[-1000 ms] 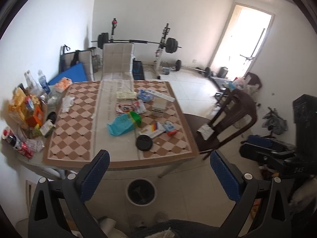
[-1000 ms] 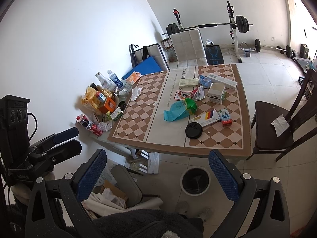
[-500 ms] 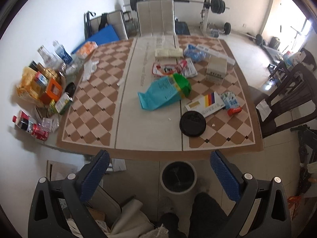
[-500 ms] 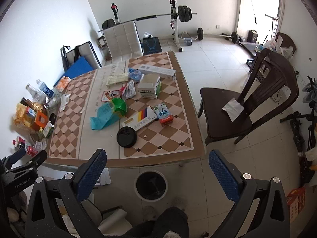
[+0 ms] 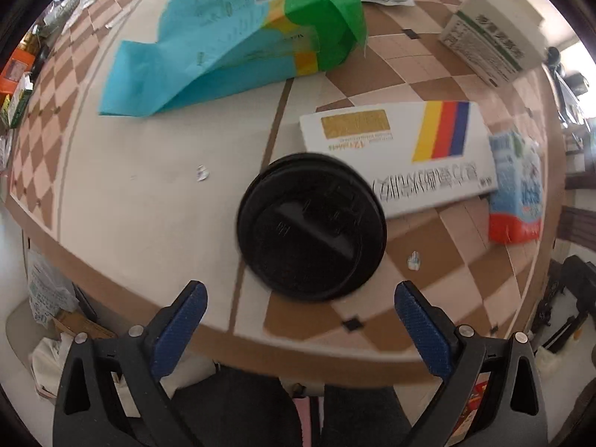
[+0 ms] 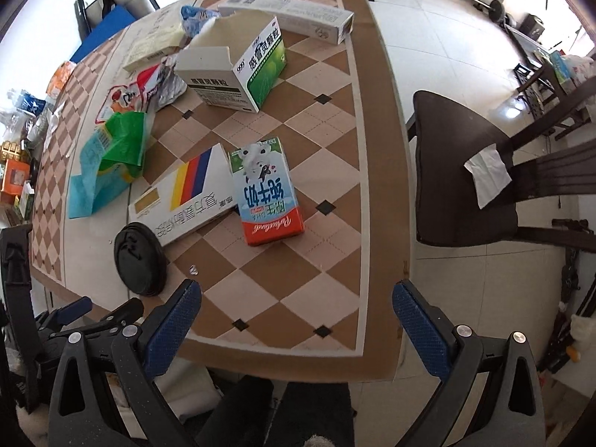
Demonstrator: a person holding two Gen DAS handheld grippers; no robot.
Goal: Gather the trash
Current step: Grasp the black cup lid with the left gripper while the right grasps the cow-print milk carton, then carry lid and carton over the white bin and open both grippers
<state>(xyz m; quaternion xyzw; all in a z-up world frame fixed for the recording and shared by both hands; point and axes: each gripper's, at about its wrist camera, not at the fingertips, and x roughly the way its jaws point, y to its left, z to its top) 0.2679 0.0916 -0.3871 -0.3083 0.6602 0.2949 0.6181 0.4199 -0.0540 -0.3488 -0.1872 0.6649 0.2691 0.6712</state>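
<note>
Left gripper [image 5: 298,298]: blue-padded fingers spread wide, nothing held. Black plastic cup lid [image 5: 312,226] lies flat just ahead, between fingertip lines; round, glossy, moulded ridges; far edge overlaps white flat carton [image 5: 398,156] with yellow-red-blue stripes. Beyond, left: crumpled cyan-green plastic bag [image 5: 227,37].

Right gripper [image 6: 296,307]: fingers wide apart, empty. Milk carton [image 6: 266,192] lying on side ahead, centred between fingers; printed cardboard, blue-white with red base. Opened green-white medicine box [image 6: 238,70] farther ahead. Checkered tabletop [image 6: 324,149], matte.
</note>
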